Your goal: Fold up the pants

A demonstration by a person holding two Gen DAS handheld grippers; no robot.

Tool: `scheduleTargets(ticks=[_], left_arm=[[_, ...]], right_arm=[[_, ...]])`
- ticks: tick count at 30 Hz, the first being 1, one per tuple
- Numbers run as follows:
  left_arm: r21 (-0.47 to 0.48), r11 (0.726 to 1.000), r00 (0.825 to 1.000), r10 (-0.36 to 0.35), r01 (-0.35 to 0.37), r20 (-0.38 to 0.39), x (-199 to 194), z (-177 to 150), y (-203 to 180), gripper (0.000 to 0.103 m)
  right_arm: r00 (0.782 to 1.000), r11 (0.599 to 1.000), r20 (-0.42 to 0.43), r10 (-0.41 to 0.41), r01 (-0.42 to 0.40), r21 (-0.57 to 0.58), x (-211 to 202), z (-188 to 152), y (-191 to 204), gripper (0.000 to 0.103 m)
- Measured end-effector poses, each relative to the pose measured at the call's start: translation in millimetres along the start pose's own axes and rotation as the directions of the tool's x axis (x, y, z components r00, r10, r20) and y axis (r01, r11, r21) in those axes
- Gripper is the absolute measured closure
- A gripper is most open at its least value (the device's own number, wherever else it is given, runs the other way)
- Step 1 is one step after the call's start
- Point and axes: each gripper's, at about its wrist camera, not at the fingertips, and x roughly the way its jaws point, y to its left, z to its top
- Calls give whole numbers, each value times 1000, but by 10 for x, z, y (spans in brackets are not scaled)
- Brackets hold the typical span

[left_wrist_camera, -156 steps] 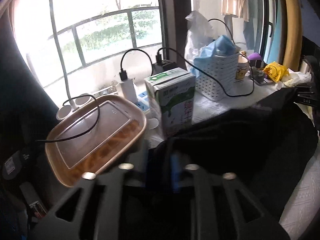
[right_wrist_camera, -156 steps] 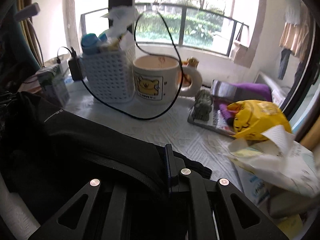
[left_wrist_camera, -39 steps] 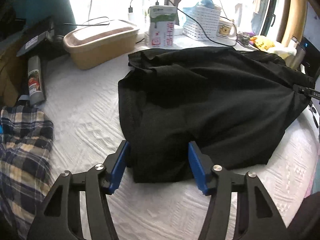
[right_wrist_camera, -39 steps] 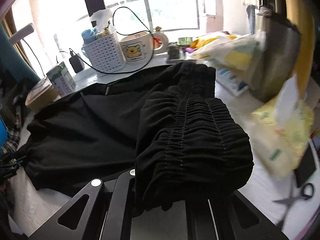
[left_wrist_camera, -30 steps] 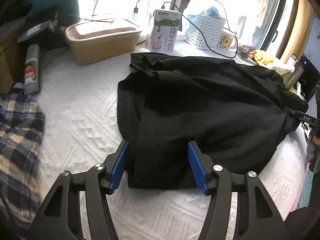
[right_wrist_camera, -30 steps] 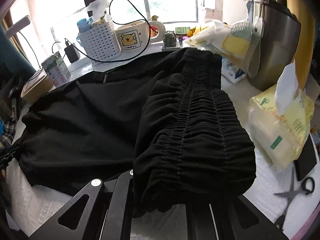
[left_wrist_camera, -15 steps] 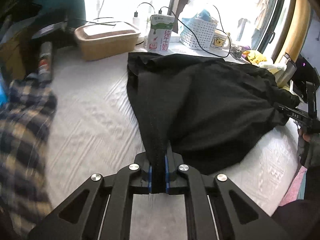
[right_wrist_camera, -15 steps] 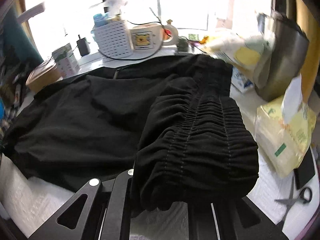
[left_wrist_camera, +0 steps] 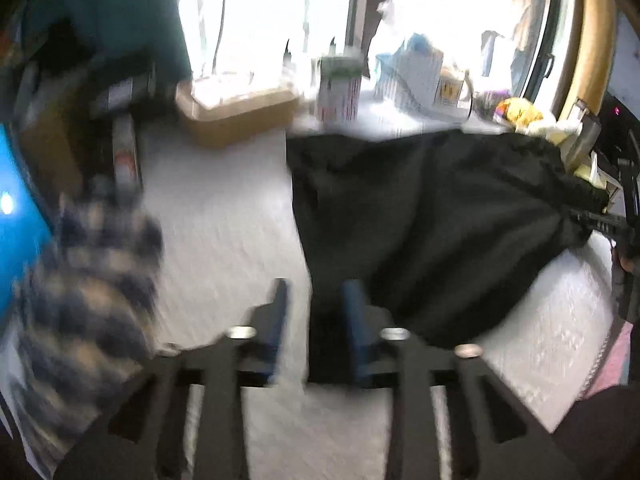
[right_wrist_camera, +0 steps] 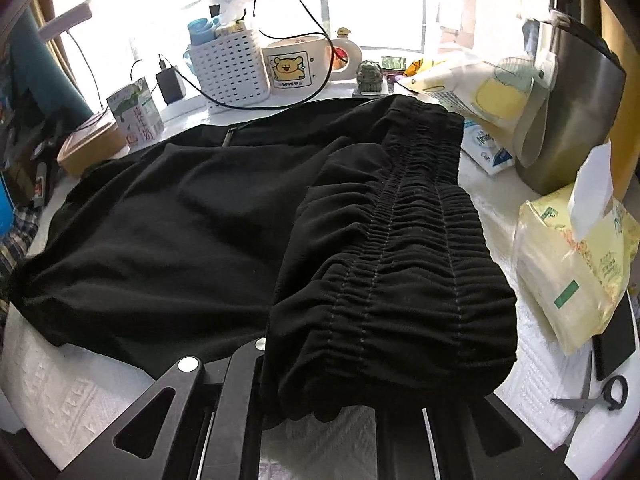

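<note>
Black pants (left_wrist_camera: 432, 216) lie spread on the white textured cloth, blurred in the left wrist view. My left gripper (left_wrist_camera: 316, 320) is open, its blue pads (left_wrist_camera: 354, 320) either side of the near hem edge of the pants. In the right wrist view the pants (right_wrist_camera: 180, 232) stretch leftward, and the bunched elastic waistband (right_wrist_camera: 400, 264) drapes over my right gripper (right_wrist_camera: 324, 396), hiding its fingertips. The right gripper appears shut on the waistband, holding it slightly raised.
A plaid garment (left_wrist_camera: 88, 280) lies at the left. A tan lidded box (left_wrist_camera: 236, 116), milk carton (right_wrist_camera: 136, 116), white basket (right_wrist_camera: 230, 68) and bear mug (right_wrist_camera: 296, 64) line the window side. Tissue pack (right_wrist_camera: 576, 264), steel kettle (right_wrist_camera: 576, 116), phone and scissors (right_wrist_camera: 592, 400) crowd the right.
My left gripper was shut on the pants' hem half a second ago and has now opened, with the view blurred by motion. The right gripper still holds the waistband, nearly unmoved.
</note>
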Motion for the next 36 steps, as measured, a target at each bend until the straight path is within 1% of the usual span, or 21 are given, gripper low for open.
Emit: scheduleTargets(ticks=[1,3,4,5,6,7,8,9,10,12,14,16,19,20,21,23,24,27,32,35,36], left_arm=[[35,999,999,0,-1,32,-27,132,-21,61],[79,997,998,4,-9,60,-33,308,-51,59],[106,994,997,-3,-5,79,-17,423,-81,56],[124,992,996,-14,3,84,19,494,-102,47],[140,990,996,-24,12,85,72,549,-129,42],[160,987,996,-35,22,81,164,617,-159,41],[176,984,997,-42,29,69,265,671,-179,41],[191,981,997,-51,40,57,375,710,-206,41],[203,978,997,-64,54,40,511,758,-233,41],[218,973,997,-76,72,12,750,828,-279,41],[241,968,998,-66,68,-15,979,880,-321,41],[274,959,998,-61,66,-26,1126,917,-373,41],[319,946,997,-46,61,-55,1317,966,-409,43],[325,944,998,-32,48,-56,1360,977,-406,51],[327,944,998,-16,35,-61,1414,993,-393,68],[322,947,997,11,13,-74,1507,1040,-348,87],[316,949,997,17,8,-74,1533,1057,-319,92],[298,954,998,38,-21,-51,1564,1133,-240,94],[300,950,996,88,-92,26,1543,1319,-198,94],[287,955,997,77,-81,28,1522,1436,-180,91],[286,955,997,78,-80,18,1506,1481,-171,83]], right_arm=[[1000,1000,-3,1,-1,4,-7,4,-4,90],[1000,1000,-6,-12,12,-7,-62,21,6,89],[1000,1000,-3,-23,23,-18,-106,28,9,85],[999,999,5,-40,40,-25,-157,34,0,81],[998,998,14,-58,59,-25,-210,37,-21,70],[997,997,21,-70,71,-22,-252,38,-45,55],[996,997,27,-80,80,-17,-292,42,-70,45],[995,996,36,-93,94,-10,-334,47,-105,24],[992,994,53,-111,111,2,-385,53,-153,14],[991,993,65,-119,117,28,-419,73,-244,14],[991,992,62,-122,118,54,-399,83,-321,14],[991,990,49,-121,117,80,-345,72,-380,14],[993,990,32,-112,109,85,-259,55,-397,14],[993,990,27,-113,111,85,-234,50,-399,14],[993,990,20,-113,111,86,-200,48,-416,14],[993,989,17,-116,114,90,-162,55,-436,14],[993,989,18,-117,115,94,-153,57,-450,14],[992,988,21,-121,119,96,-121,85,-480,14],[992,988,19,-127,125,89,-98,104,-469,14],[991,988,20,-132,130,82,-117,105,-427,14],[991,989,24,-132,130,71,-137,109,-395,14]])
